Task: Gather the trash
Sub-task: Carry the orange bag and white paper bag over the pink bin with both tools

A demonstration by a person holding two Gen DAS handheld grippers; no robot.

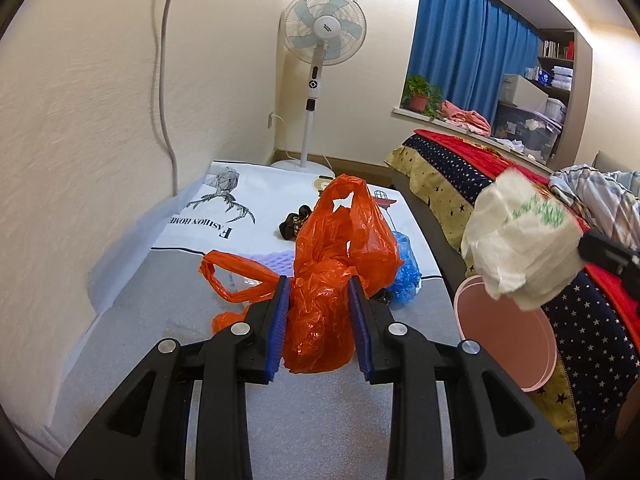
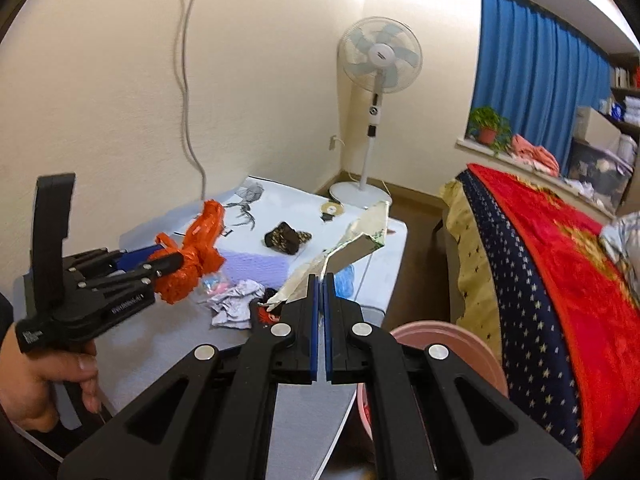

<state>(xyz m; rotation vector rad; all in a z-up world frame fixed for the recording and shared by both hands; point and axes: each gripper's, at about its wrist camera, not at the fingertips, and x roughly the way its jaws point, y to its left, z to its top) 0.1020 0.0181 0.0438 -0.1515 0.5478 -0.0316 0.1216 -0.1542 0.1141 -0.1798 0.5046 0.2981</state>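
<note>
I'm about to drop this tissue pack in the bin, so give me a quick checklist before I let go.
1. Right gripper shut on the tissue pack: ok.
2. Pack over the pink bin: cannot tell; in the left view it hangs above the bin's far rim, but depth is unclear.
3. Bin mouth open and unblocked: ok.
4. Left gripper around the orange bag: ok, fingers sit either side of it, but a firm pinch cannot be told.
5. Left gripper out of the drop path: ok, it is over the table.
6. Trash left on table, crumpled paper: not ok.
</note>
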